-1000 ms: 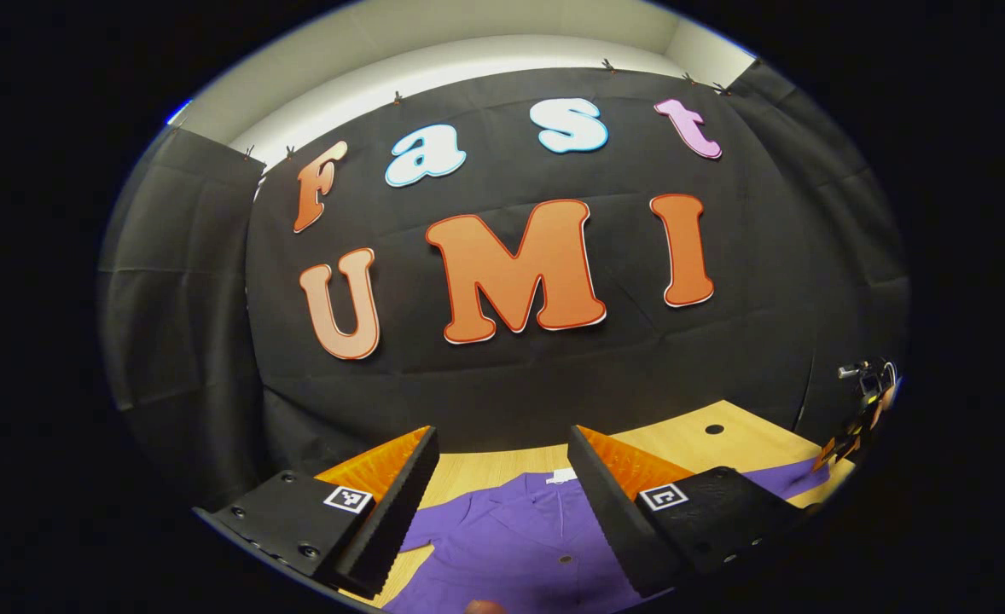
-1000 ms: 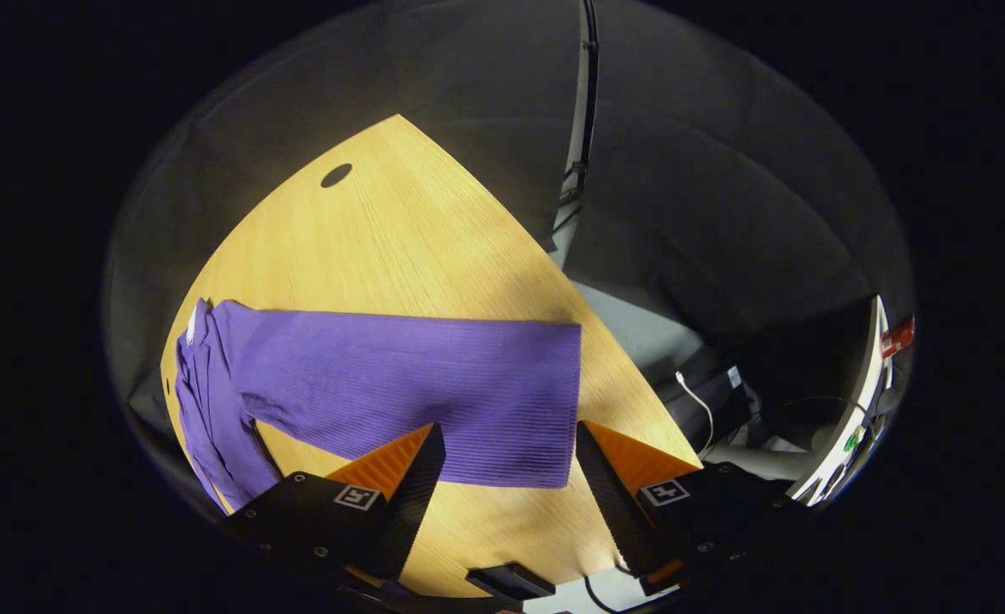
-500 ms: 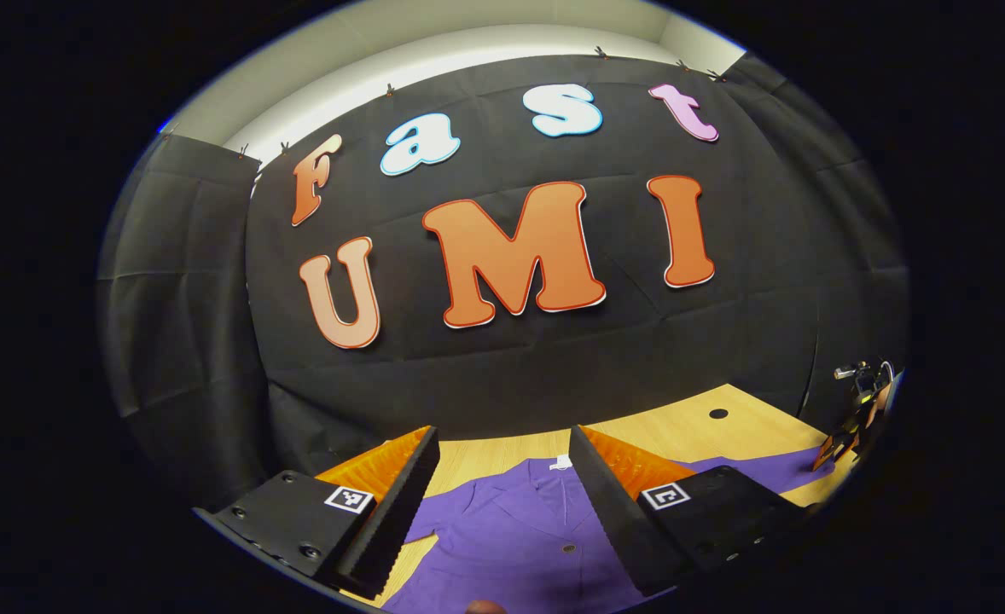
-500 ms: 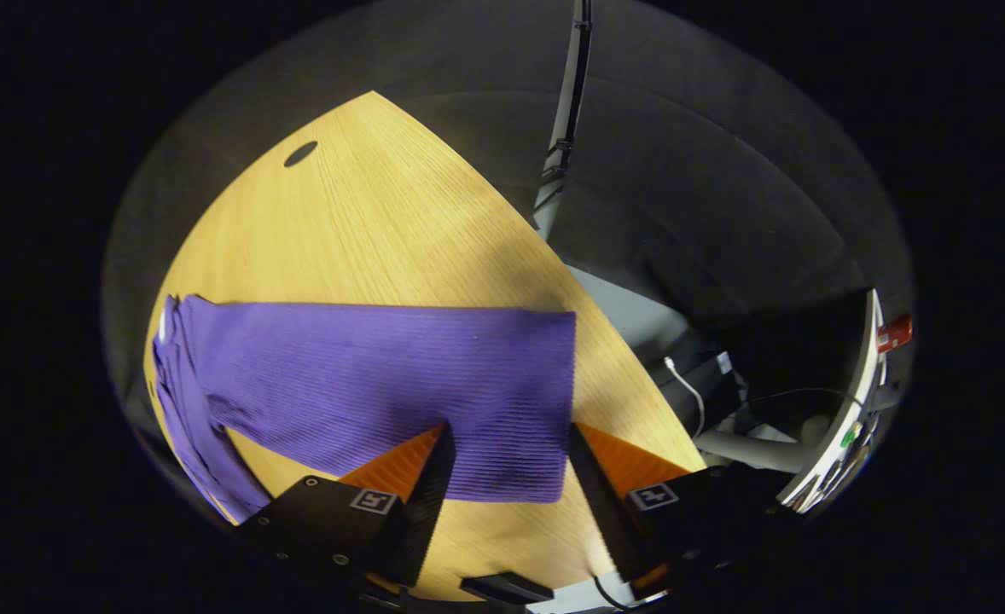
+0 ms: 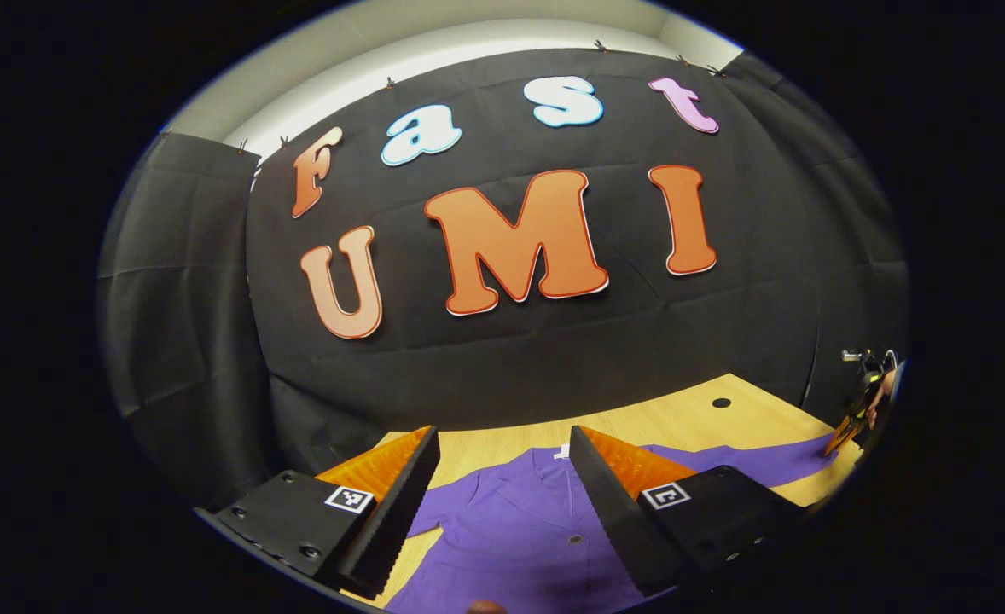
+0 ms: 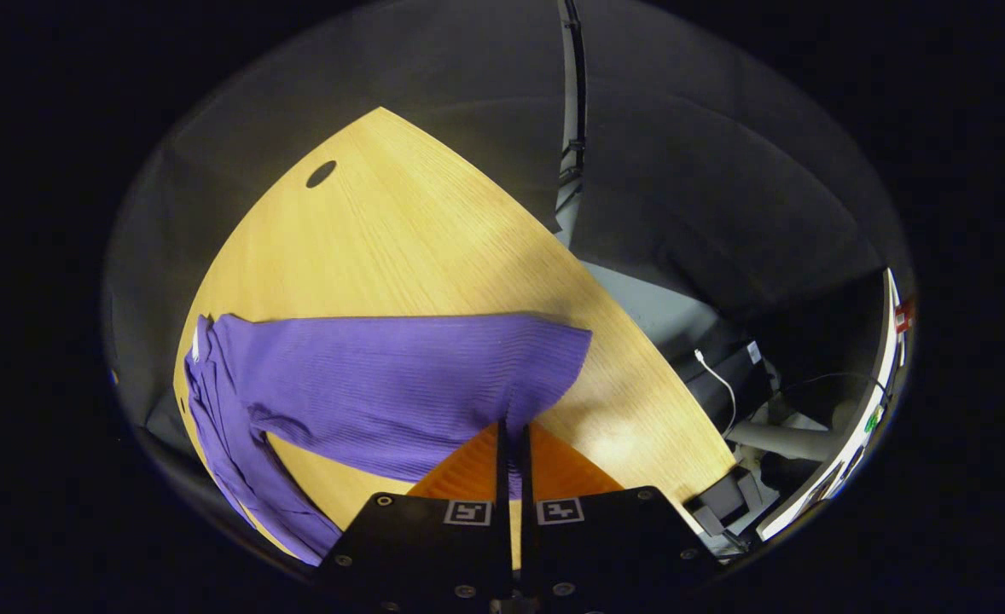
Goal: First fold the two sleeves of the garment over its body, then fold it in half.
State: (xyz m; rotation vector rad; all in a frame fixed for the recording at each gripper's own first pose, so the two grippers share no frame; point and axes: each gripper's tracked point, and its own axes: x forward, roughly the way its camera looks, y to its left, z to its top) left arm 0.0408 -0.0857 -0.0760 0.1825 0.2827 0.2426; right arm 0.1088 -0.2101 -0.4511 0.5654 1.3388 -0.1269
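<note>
Purple garment (image 6: 366,384) flat on the counter (image 6: 400,247), collar toward the booth wall, one sleeve (image 6: 434,388) stretched out sideways. Right gripper (image 6: 513,435) jaws pressed together, pinching the sleeve's cuff edge. Next, I'd say: lift low, carry it straight across the body, keep the shoulder crease straight. Left gripper (image 5: 502,477) hovers over the collar, jaws spread wide, holding nothing.
</note>
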